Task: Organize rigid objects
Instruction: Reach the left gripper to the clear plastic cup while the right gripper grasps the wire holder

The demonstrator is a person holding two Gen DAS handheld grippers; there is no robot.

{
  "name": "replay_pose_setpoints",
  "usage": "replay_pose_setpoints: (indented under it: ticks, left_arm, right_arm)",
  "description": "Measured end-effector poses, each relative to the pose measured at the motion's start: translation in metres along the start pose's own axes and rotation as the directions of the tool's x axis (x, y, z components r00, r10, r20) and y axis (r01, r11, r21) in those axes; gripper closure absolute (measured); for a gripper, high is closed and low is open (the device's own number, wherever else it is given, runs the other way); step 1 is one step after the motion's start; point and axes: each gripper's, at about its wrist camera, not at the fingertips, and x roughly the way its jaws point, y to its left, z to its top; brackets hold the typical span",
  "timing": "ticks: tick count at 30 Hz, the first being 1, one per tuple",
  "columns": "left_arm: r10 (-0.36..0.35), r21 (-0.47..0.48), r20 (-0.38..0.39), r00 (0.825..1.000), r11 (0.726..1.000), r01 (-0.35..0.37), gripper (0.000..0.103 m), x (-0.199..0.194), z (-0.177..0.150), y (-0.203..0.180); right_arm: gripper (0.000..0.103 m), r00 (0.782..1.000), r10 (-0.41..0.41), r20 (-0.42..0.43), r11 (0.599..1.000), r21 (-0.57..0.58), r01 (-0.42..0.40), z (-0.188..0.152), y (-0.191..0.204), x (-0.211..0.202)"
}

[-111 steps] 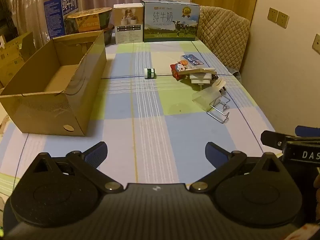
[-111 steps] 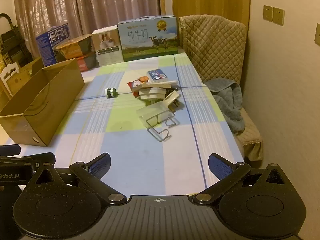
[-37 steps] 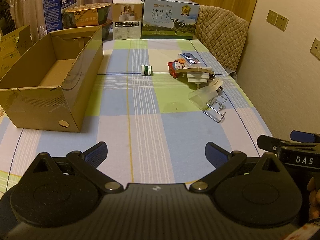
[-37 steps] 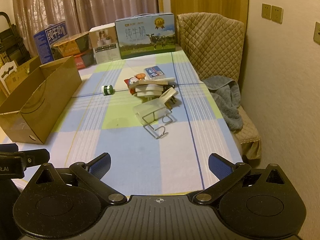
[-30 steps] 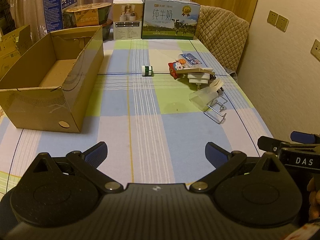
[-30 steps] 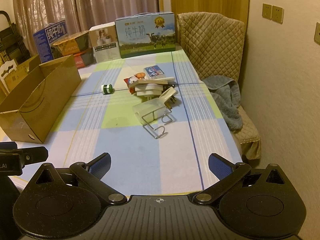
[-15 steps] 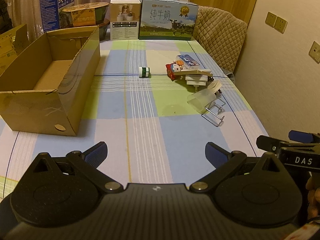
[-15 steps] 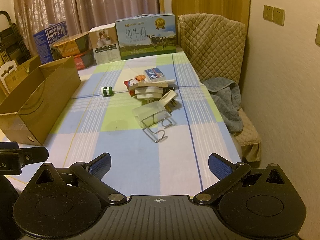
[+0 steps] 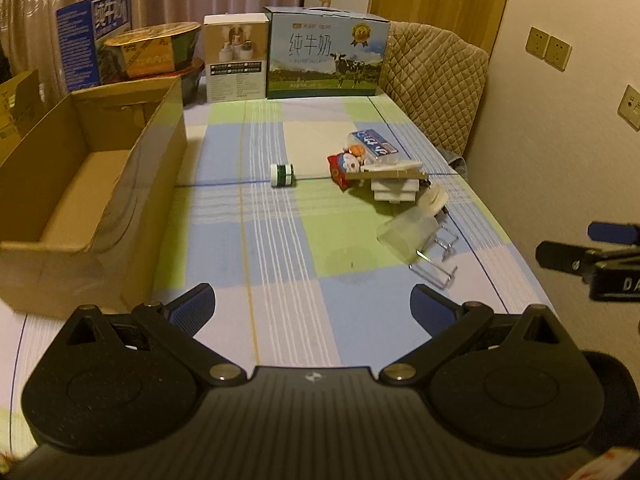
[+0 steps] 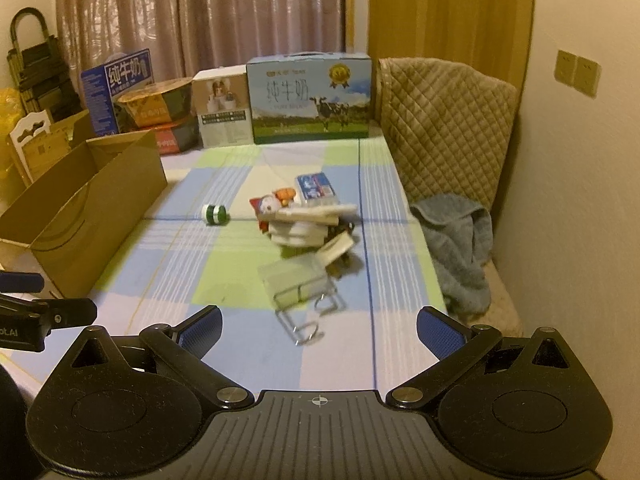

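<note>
A pile of small objects lies mid-table: a red snack pack, a blue-white box, stacked white pieces, a clear plastic cup and a wire clip stand. A green-white roll lies apart to the left. An open cardboard box stands at the left. My left gripper is open and empty above the near table. My right gripper is open and empty, just short of the wire stand and the cup.
Milk cartons, a white box and noodle bowls line the table's far end. A quilted chair with a grey towel stands at the right, next to the wall.
Both grippers have moved forward along the table toward the pile, which now looks nearer. Both stay open. Nothing on the table has moved.
</note>
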Motion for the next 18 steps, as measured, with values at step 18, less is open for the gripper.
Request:
replay_pose_setpoints:
  ticks: [18]
  left_arm:
    - [-0.07, 0.122, -0.038, 0.997, 0.99, 0.074, 0.001, 0.107, 0.015, 0.005]
  right_arm:
    - [0.01, 0.981, 0.149, -0.124, 0.963, -0.206, -0.172, -0.004, -0.015, 0.119]
